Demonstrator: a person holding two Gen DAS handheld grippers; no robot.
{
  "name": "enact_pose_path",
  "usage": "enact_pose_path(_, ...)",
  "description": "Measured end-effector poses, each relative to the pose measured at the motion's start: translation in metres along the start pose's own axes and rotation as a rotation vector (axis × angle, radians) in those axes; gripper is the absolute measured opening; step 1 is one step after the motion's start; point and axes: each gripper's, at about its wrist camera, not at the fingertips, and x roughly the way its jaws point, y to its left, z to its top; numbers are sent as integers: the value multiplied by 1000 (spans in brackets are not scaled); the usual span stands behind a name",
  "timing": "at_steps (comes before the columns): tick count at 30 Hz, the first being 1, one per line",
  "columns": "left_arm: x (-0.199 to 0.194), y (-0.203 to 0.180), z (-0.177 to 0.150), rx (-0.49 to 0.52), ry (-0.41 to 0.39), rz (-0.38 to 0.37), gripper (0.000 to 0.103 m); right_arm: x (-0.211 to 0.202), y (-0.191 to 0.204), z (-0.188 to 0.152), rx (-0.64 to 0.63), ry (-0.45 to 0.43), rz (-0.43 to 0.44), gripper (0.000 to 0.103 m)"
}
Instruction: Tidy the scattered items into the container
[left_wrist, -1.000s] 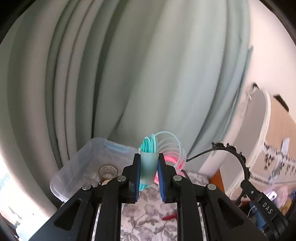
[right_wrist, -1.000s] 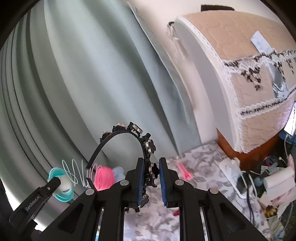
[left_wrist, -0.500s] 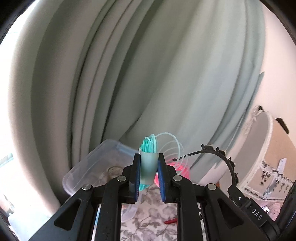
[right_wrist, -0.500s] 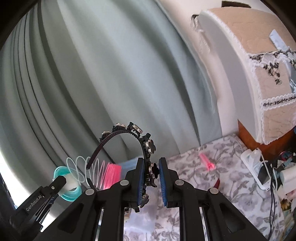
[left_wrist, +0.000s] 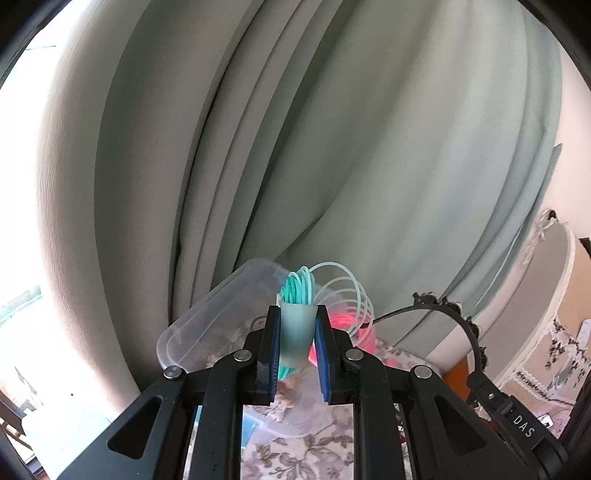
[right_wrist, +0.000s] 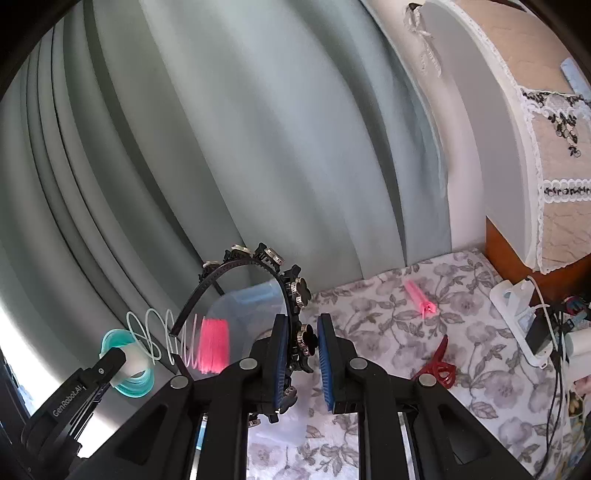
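Both hands are swinging toward the clear container now, it's filling my view. Left gripper is clamping the slinky, right gripper is pinching the black headband, both hovering over the container, so drops are coming.

The contents of the clear container are largely hidden behind the left claw and cannot be identified. The lower end of the black headband is covered by the right claw. The cluttered items to the right of that claw are cut off by the picture's edge.
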Motion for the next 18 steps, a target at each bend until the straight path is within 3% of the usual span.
enact_pose_path(18, 47, 39, -7, -76, 71, 73, 18, 51, 9, -22, -35, 112, -44, 18)
